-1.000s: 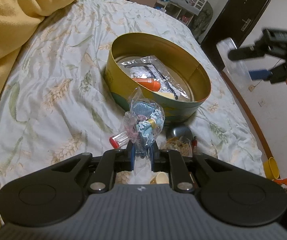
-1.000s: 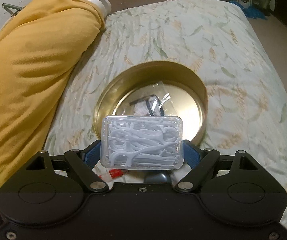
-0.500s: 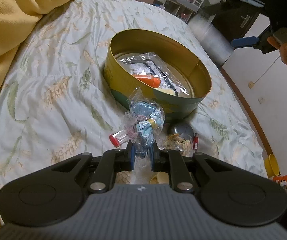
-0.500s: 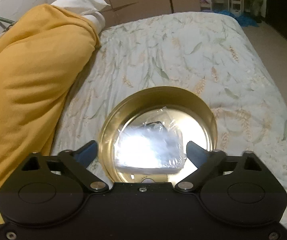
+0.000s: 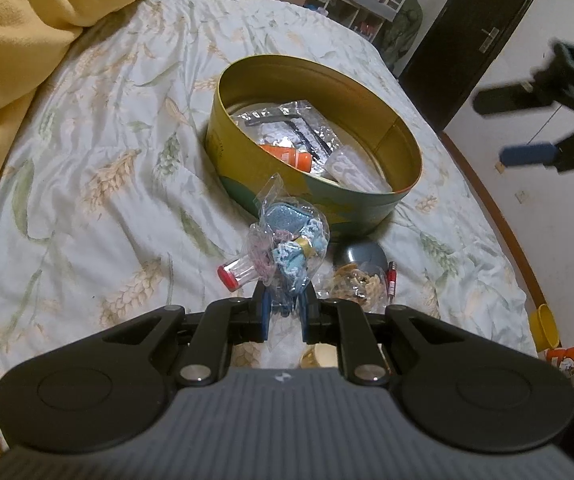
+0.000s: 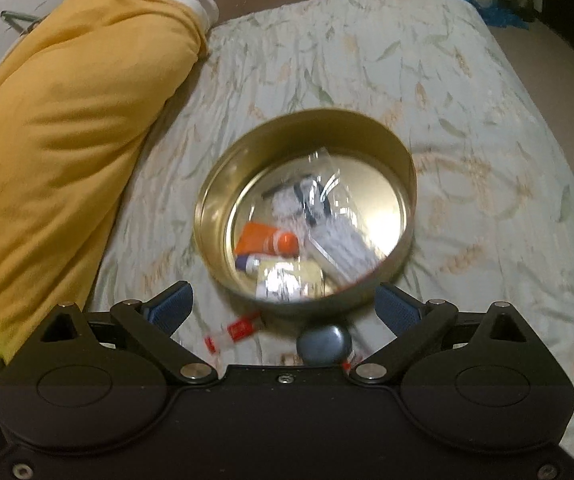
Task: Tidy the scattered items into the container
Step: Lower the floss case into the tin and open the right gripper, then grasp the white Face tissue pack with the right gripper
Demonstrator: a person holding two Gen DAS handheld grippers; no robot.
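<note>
Left claw [image 5: 285,312] clenched on a clear bag [image 5: 287,244] of small blue bits, just short of the tin [image 5: 319,200] on the bed [image 5: 107,140]. Right claw [image 6: 283,308] released, empty, above the tin, floss box [image 5: 353,170] inside. Next: carry bag over the rim, then release; vial [image 5: 237,272] and grey lid [image 5: 361,256] remain beside the tin.

Tube [image 5: 293,157] in tin [image 5: 407,148] (on bed [image 5: 87,160])

Floral bed [image 5: 99,152]; dark door [image 5: 475,36]; white wall [image 5: 559,216].

hand-held gripper [image 6: 283,304] | black body | blue finger pads [image 6: 169,307] | silver pivot screws, apparently
</note>
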